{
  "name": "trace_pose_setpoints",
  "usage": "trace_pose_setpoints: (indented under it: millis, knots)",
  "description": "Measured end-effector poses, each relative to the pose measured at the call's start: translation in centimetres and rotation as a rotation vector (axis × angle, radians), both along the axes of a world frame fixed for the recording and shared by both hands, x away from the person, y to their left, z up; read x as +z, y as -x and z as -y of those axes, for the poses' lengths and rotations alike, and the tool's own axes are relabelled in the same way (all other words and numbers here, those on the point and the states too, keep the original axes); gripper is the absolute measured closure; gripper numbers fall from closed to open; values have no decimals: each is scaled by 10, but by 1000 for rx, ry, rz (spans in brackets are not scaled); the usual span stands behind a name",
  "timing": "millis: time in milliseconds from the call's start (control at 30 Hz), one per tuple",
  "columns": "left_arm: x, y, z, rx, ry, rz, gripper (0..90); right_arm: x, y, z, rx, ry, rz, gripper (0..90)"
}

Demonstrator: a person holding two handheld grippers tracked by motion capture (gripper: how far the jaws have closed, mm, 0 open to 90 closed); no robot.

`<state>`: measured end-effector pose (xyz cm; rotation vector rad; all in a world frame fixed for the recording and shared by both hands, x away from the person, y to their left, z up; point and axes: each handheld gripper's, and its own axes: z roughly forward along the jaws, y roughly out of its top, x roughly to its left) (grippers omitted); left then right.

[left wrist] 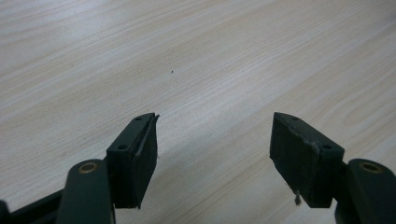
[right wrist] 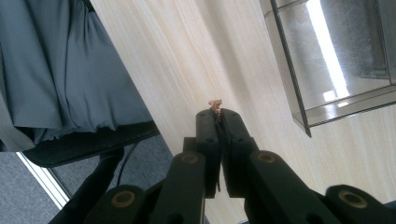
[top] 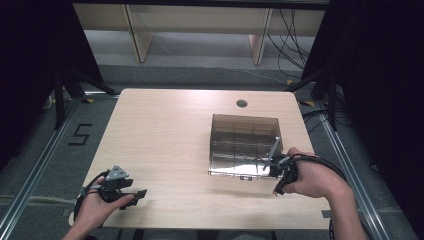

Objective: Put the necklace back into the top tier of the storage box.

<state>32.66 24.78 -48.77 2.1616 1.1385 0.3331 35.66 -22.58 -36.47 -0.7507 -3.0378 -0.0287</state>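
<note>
The right gripper (right wrist: 218,114) pinches a tiny brown scrap (right wrist: 215,105) that could slip near the box (top: 244,145); the left gripper (left wrist: 212,140) gapes wide.

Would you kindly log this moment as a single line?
left claw: open over bare table | right claw: shut on small brown bit | clear box: beside right claw
</note>
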Motion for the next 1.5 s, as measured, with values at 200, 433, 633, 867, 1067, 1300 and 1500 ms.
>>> trace_pose_setpoints:
  millis: [200,433,633,867,1067,1300,1500]
  knots:
    - [0,0,0,0,0,0,319,0,-1,0,0,-3,2,875]
    - [0,0,0,1,0,-1,319,3,-2,0,-7,-25,9,875]
    - [0,0,0,6,2,-5,319,5,-6,0,4,-31,13,875]
    - [0,0,0,3,1,-4,320,10,-7,0,-12,-41,36,875]
    - [0,0,-1,1,-4,-5,319,12,-9,0,-35,-34,41,874]
    - [-1,1,-2,1,-6,-4,320,19,-13,1,-7,-58,54,875]
    - [-1,2,-2,21,2,-13,319,24,-15,1,-1,-61,58,875]
